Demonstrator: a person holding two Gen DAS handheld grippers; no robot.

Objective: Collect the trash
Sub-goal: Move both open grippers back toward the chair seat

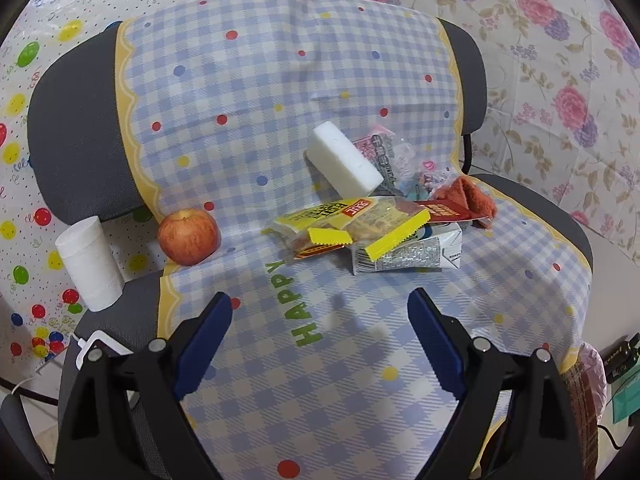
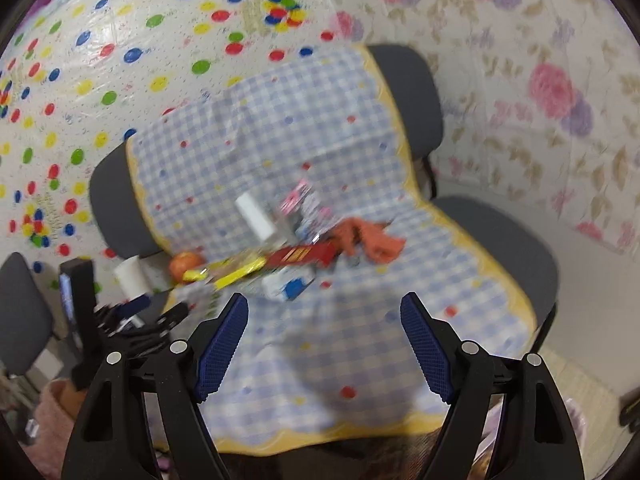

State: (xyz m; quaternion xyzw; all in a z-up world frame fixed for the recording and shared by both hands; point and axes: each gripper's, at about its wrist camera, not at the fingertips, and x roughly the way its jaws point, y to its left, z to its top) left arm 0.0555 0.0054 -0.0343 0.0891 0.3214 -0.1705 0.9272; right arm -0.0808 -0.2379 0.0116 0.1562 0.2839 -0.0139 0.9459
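A heap of trash lies mid-seat on a chair draped with a blue checked cloth (image 1: 280,128): yellow snack wrappers (image 1: 352,220), a flattened silver carton (image 1: 404,254), a red wrapper (image 1: 444,212), clear printed packets (image 1: 396,156), a white foam block (image 1: 346,160) and an orange rag (image 1: 468,196). My left gripper (image 1: 320,312) hovers open in front of the heap, nothing between its blue pads. The right wrist view is blurred; my right gripper (image 2: 324,314) is open and empty, short of the same heap (image 2: 288,264). The left gripper (image 2: 136,316) shows at its left.
A red apple (image 1: 188,236) and a white paper roll (image 1: 90,268) sit at the seat's left edge. Patterned plastic sheets (image 1: 560,60) cover the walls behind. A white charger with its cable (image 1: 94,342) lies lower left; a pink object (image 1: 588,376) sits at the seat's right.
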